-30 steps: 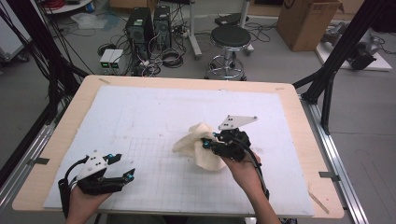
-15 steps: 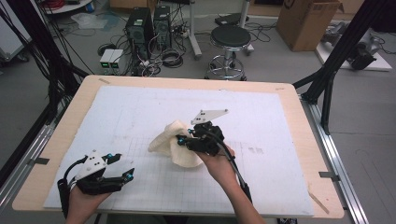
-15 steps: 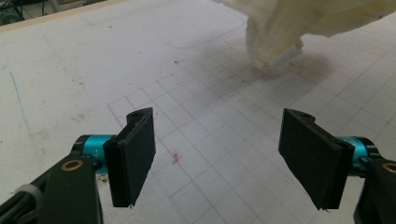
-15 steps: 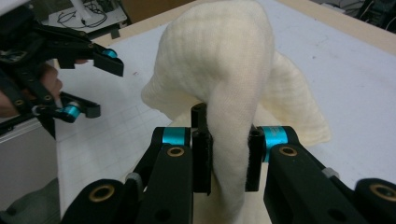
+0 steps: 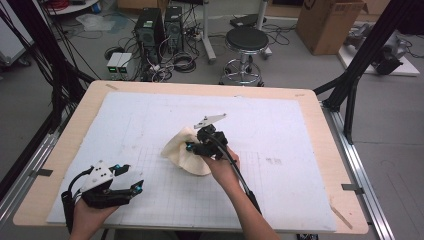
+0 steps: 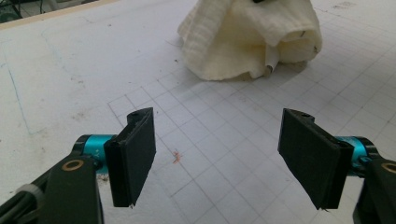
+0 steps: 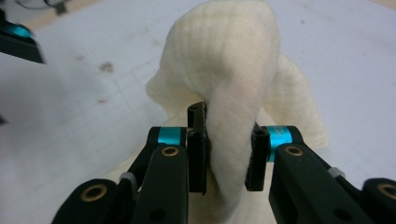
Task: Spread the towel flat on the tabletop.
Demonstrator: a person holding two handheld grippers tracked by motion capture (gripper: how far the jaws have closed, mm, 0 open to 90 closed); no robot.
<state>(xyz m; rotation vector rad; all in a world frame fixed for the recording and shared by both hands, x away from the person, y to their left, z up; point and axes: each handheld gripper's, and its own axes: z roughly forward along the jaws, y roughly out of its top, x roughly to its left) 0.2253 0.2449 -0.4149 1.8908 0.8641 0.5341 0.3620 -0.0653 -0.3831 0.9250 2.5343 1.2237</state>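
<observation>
Surface: white gridded mat (image 5: 280,150).
Right gripper (image 7: 226,154): jaws easing apart, cream cloth (image 7: 229,70) pinched between.
Left gripper (image 6: 217,154): jaws wide, empty.

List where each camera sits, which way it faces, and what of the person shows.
High view: above the table, looking forward and down; forearms, left gripper, right gripper.
Left gripper view: behind open jaws, facing the cloth.
Right gripper view: behind jaws pinching that cloth.
Shared: the cream cloth on the white mat.
</observation>
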